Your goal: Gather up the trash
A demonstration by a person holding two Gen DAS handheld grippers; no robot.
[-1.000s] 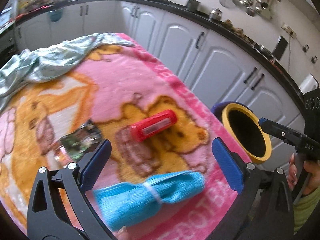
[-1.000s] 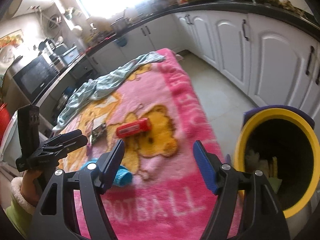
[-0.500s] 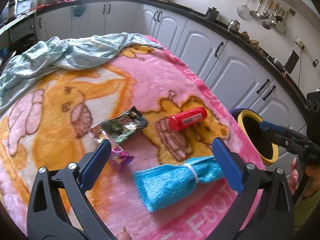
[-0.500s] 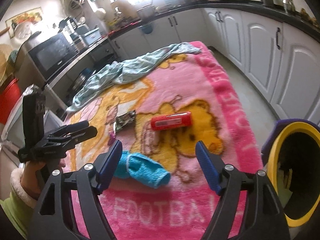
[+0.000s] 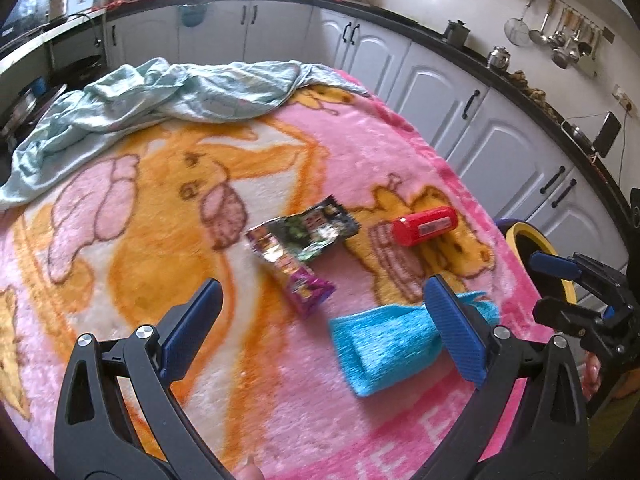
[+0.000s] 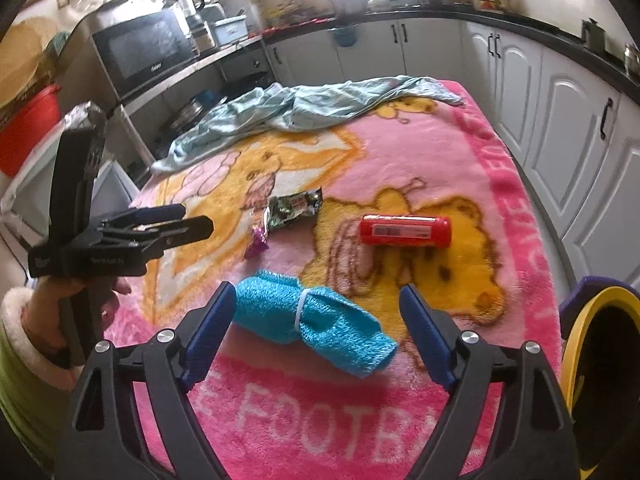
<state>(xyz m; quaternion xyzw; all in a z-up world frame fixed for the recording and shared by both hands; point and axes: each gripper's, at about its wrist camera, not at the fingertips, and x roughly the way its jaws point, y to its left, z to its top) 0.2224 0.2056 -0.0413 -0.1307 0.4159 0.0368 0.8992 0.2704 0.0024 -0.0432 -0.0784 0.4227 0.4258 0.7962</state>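
A pink fleece blanket [image 6: 472, 184] printed with orange cartoon figures and white lettering covers the whole work surface, and everything else sits in relation to it. On its middle lie the pieces of trash: a red cylindrical container [image 6: 405, 231] on its side, a crumpled dark snack wrapper [image 5: 310, 230] just beside it, a purple wrapper [image 5: 306, 286] touching the dark one on the nearer side, and a rolled blue mesh bundle [image 6: 312, 326] tied with a white band, nearest the blanket's lettered edge. A pale green cloth [image 5: 160, 96] is heaped across the blanket's far end. Off the blanket's right edge, below its level, stands a bin with a yellow rim [image 6: 588, 312]. White cabinets [image 5: 452, 92] under a black countertop curve round the far and right sides of the blanket; a microwave [image 6: 144, 50] and a red tub [image 6: 28, 128] stand to its left, and utensils [image 5: 560, 36] hang on the wall beyond the counter. The left gripper [image 5: 320, 334] hovers over the near part of the blanket with its jaws spread wide and nothing between them; the right gripper [image 6: 316, 334] is likewise spread and empty, with the blue bundle lying in front of it.
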